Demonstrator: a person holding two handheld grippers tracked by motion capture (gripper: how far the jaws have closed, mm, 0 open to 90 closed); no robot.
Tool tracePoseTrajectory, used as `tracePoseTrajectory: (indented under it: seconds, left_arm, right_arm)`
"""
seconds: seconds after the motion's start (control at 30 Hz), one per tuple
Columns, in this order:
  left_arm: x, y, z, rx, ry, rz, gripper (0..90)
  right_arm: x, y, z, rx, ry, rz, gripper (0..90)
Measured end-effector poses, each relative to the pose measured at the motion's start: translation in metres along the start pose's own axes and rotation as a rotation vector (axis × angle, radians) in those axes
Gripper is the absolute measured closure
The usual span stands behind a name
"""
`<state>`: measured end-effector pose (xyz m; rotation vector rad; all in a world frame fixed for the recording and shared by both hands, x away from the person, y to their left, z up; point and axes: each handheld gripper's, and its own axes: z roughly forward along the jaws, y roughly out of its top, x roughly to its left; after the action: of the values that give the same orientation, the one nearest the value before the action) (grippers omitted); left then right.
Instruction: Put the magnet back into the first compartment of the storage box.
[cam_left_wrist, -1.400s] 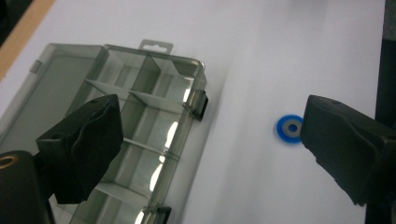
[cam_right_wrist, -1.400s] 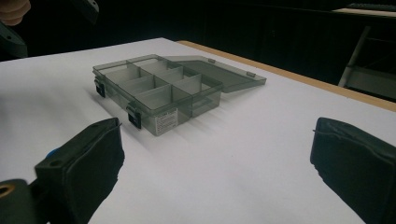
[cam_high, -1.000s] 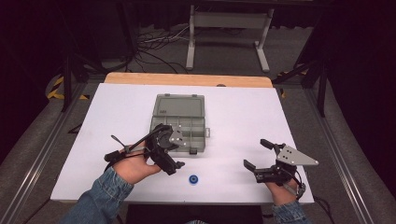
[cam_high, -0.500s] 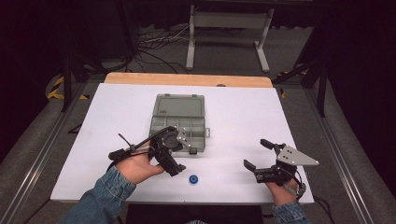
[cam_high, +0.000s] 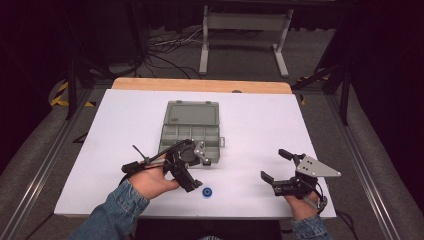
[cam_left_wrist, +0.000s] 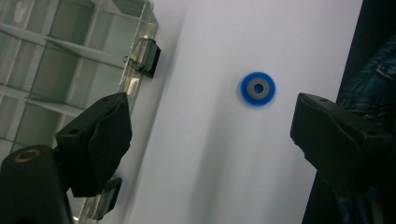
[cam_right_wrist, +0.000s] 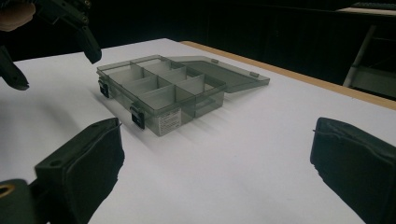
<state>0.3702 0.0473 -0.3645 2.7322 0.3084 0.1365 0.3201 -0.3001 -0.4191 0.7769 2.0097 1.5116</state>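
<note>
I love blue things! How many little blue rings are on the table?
1. The blue ring lies flat on the white table, just in front of the open organizer box, beside the left gripper.

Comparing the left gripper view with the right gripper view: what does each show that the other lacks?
Left gripper view: a blue ring with a grey centre on the table, framed between the open left claw, whose jaws have just been closing, and a denim sleeve.
Right gripper view: the box's opened lid and the open right claw.
Both: the clear compartment box and white table.
</note>
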Motion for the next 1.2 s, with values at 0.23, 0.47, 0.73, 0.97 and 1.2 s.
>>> tracePoseTrajectory:
  seconds: [0.23, 0.47, 0.73, 0.97, 1.2]
  left_arm:
    - [-0.005, 0.004, 0.012, 0.007, -0.024, 0.003, 14.8]
    - [-0.008, 0.008, 0.021, 0.025, -0.043, 0.022, 16.0]
    - [-0.010, 0.009, 0.035, 0.041, -0.066, 0.022, 17.1]
    - [-0.014, 0.010, 0.045, 0.059, -0.083, 0.026, 17.8]
    - [-0.018, 0.012, 0.056, 0.074, -0.101, 0.036, 18.1]
  right_arm:
    - [0.000, 0.000, 0.000, -0.001, 0.001, -0.001, 3.3]
    - [0.000, 0.000, 0.000, -0.002, 0.002, 0.002, 3.3]
    - [-0.001, -0.001, 0.000, 0.000, 0.006, 0.004, 3.3]
    - [-0.001, -0.001, 0.000, -0.001, 0.006, 0.005, 3.3]
    - [-0.001, -0.001, 0.000, 0.001, 0.007, 0.005, 3.3]
